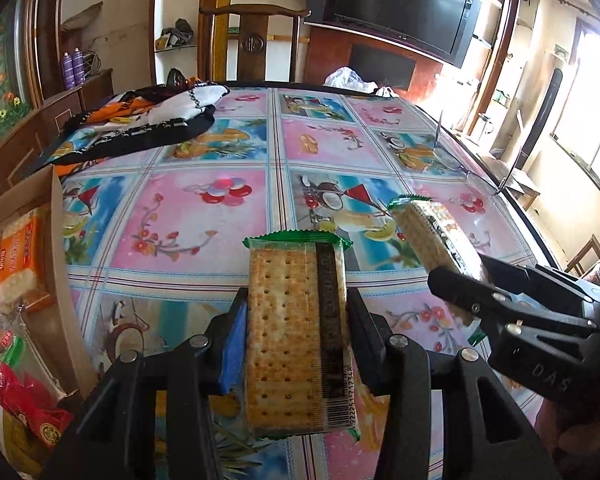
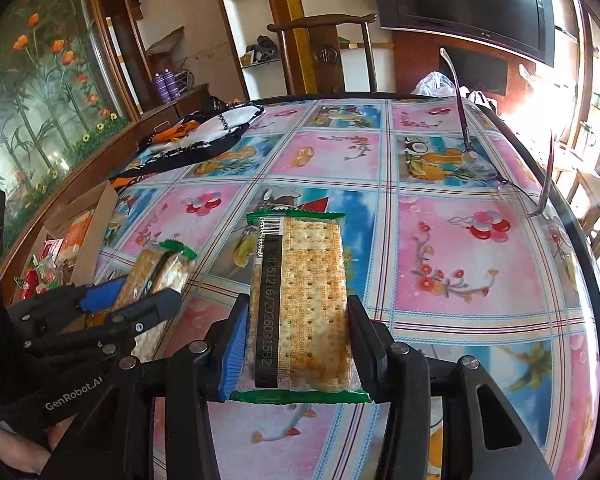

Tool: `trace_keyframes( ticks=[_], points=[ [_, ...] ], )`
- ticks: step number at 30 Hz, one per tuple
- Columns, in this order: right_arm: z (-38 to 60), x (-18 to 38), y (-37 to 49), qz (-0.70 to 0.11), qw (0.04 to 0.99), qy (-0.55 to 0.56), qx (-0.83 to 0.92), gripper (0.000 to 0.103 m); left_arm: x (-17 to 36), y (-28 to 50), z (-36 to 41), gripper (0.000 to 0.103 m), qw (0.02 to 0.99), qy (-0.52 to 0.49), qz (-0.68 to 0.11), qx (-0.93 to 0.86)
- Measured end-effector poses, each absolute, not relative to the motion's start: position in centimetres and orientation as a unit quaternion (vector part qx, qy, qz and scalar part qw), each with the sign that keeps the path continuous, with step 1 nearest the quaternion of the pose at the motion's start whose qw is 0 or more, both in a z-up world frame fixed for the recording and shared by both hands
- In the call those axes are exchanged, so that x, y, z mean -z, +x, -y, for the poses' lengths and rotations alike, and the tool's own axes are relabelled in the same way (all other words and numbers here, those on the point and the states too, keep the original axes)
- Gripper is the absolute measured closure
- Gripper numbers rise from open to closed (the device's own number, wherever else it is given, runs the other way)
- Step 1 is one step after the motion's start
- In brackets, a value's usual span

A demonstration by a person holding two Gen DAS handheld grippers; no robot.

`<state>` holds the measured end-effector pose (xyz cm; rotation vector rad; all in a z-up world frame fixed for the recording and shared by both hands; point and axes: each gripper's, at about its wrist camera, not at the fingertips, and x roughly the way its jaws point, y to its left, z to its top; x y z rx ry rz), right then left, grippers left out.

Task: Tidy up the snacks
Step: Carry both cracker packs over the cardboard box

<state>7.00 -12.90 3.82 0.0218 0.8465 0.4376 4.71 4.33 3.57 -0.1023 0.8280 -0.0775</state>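
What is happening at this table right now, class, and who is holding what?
A person is sorting snacks with a handheld gripper in each hand. The left gripper is shut on one green-edged cracker packet, and the right gripper is shut on another cracker packet. Both packets are held up over the table's patterned cloth. At the table's left edge sits an open cardboard box already holding other snack packets. Neither cracker packet is in the box yet.
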Motion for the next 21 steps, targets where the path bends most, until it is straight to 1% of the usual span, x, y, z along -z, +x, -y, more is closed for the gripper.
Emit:
trace_keyframes(
  ticks=[21],
  points=[
    [11.4,-4.6,5.6,-0.375,0.896,-0.011,-0.239,0.053,-5.0,3.9,-4.5,0.058,0.934,-0.012,-0.357,-0.012]
  ],
)
